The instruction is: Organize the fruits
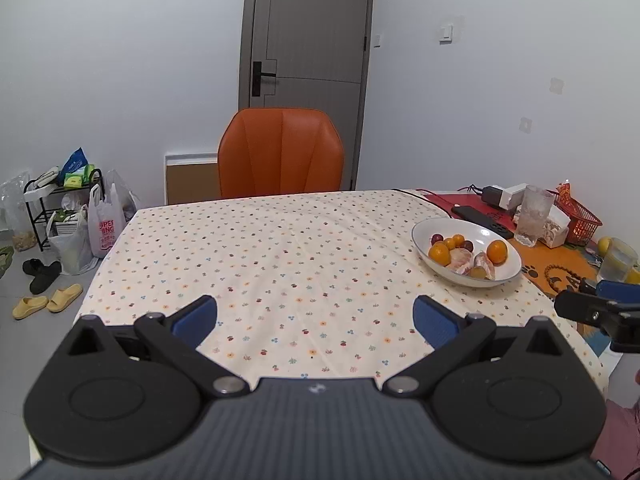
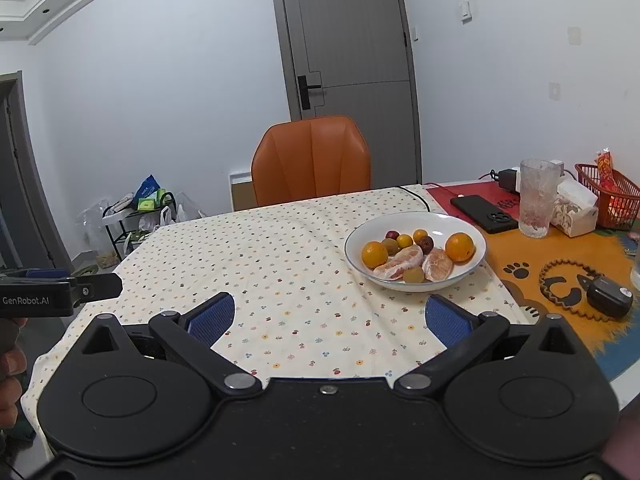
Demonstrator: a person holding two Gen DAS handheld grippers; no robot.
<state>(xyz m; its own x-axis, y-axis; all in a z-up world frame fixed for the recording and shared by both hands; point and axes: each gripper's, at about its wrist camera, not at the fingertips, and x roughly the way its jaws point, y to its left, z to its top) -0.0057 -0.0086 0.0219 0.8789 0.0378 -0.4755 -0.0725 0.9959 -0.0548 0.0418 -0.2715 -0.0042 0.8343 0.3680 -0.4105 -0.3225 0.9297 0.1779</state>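
A white bowl (image 2: 472, 236) (image 1: 424, 228) of fruit stands on the floral tablecloth (image 2: 280, 264) at the table's right side. It holds two oranges (image 2: 374, 254) (image 2: 459, 246), two peeled pomelo segments (image 2: 400, 266), small dark plums (image 2: 392, 235) and small yellow-green fruits (image 2: 413, 275). My left gripper (image 1: 315, 318) hovers open over bare cloth, left of the bowl. My right gripper (image 2: 331, 317) is open too, just short of the bowl, with nothing between its fingers. Each gripper shows at the edge of the other's view.
An orange chair (image 1: 280, 152) stands at the table's far side. Right of the bowl are a black phone (image 2: 484, 213), a frosted glass (image 2: 537, 202), a tissue box (image 2: 574, 208), a red basket (image 2: 610, 196) and a black clip-like device (image 2: 610, 300) on an orange mat.
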